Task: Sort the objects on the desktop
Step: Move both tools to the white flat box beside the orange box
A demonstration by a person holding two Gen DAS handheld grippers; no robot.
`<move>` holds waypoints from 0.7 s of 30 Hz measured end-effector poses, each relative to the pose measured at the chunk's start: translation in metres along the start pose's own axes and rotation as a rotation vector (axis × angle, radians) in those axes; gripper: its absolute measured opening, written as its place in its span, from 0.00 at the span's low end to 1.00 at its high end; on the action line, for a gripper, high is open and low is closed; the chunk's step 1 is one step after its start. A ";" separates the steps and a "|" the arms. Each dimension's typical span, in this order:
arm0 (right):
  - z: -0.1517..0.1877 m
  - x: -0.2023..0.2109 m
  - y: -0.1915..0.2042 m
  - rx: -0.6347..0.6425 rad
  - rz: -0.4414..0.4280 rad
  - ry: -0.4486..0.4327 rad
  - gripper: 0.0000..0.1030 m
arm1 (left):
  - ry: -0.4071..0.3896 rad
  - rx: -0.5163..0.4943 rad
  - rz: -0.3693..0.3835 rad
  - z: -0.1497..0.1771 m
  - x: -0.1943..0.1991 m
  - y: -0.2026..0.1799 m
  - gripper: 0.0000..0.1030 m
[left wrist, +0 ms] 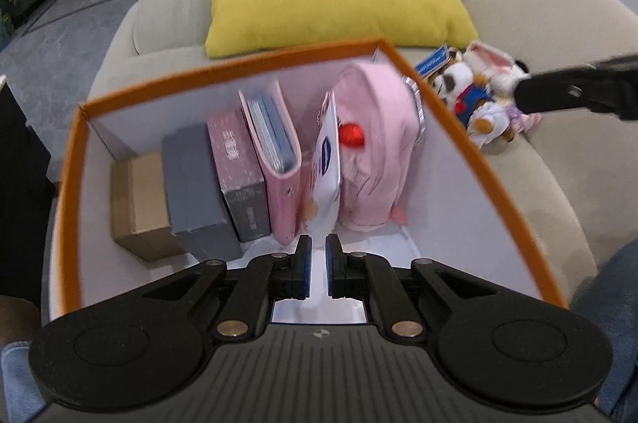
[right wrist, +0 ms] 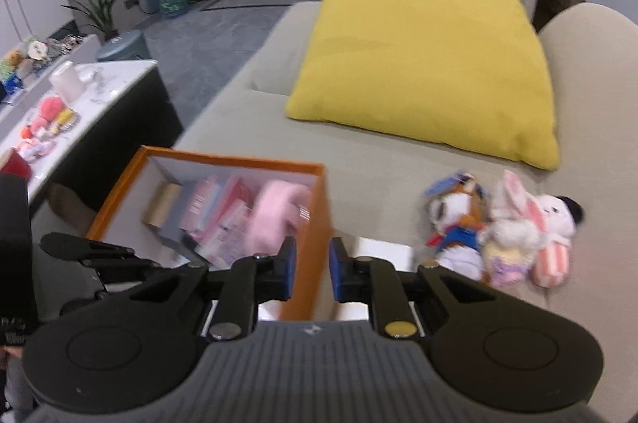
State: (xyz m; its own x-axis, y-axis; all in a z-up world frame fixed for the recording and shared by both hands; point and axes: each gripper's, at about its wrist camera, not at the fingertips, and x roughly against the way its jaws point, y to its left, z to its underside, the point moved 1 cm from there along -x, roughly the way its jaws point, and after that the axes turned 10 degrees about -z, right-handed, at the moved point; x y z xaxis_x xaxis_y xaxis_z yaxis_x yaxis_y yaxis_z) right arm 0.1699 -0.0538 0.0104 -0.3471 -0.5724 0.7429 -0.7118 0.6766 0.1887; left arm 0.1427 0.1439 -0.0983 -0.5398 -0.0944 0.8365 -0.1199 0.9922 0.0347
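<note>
An orange box [left wrist: 470, 144] with white inner walls stands on a beige sofa [left wrist: 550, 183]. Upright in it are a brown carton [left wrist: 135, 199], a grey box [left wrist: 195, 183], a mauve box [left wrist: 239, 168], a pink binder [left wrist: 275, 152] and a pink fabric pouch [left wrist: 375, 144]. My left gripper [left wrist: 318, 263] is over the box's near end, shut on the lower edge of a white packet [left wrist: 329, 160] that stands between binder and pouch. My right gripper [right wrist: 312, 271] hangs shut and empty by the box's right wall [right wrist: 307, 243]. Plush toys [right wrist: 506, 227] lie right of it.
A yellow cushion [right wrist: 422, 64] leans on the sofa behind the box. A white-topped side table [right wrist: 99, 76] with small toys stands to the left. A flat white sheet [right wrist: 382, 247] lies between box and plush toys. A person's jeans [left wrist: 618, 303] show at the right edge.
</note>
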 end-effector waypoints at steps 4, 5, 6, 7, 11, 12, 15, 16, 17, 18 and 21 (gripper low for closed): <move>0.018 -0.008 -0.022 -0.032 0.031 0.028 0.19 | 0.016 0.030 0.007 -0.003 -0.017 0.002 0.07; 0.022 -0.010 -0.027 -0.041 0.036 0.035 0.19 | 0.022 0.037 0.008 -0.004 -0.020 0.002 0.07; 0.028 -0.013 -0.033 -0.051 0.039 0.042 0.19 | 0.027 0.042 0.011 -0.005 -0.023 0.003 0.07; 0.031 -0.015 -0.037 -0.057 0.040 0.049 0.19 | 0.029 0.047 0.013 -0.006 -0.026 0.003 0.07; 0.047 -0.024 -0.053 -0.071 0.059 0.069 0.19 | 0.034 0.062 0.020 -0.010 -0.035 0.001 0.07; 0.051 -0.027 -0.058 -0.074 0.063 0.077 0.19 | 0.036 0.063 0.020 -0.011 -0.037 0.000 0.07; 0.062 -0.032 -0.068 -0.089 0.066 0.086 0.19 | 0.051 0.071 0.015 -0.010 -0.039 0.000 0.07; 0.065 -0.033 -0.072 -0.093 0.067 0.083 0.19 | 0.059 0.072 0.012 -0.009 -0.039 0.000 0.07; 0.068 -0.033 -0.075 -0.096 0.070 0.080 0.21 | 0.066 0.070 0.006 -0.008 -0.039 0.000 0.07; 0.071 -0.033 -0.079 -0.099 0.074 0.077 0.22 | 0.073 0.068 0.003 -0.006 -0.038 0.001 0.07; 0.078 -0.028 -0.088 -0.096 0.088 0.054 0.32 | 0.102 0.049 -0.016 0.000 -0.029 0.000 0.07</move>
State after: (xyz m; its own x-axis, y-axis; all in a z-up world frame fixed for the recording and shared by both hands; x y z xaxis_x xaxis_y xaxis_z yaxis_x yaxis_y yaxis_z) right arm 0.1946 -0.1337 -0.0773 -0.3704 -0.4846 0.7925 -0.6176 0.7657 0.1795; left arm 0.1586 0.1465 -0.1223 -0.4501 -0.0994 0.8874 -0.1695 0.9852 0.0243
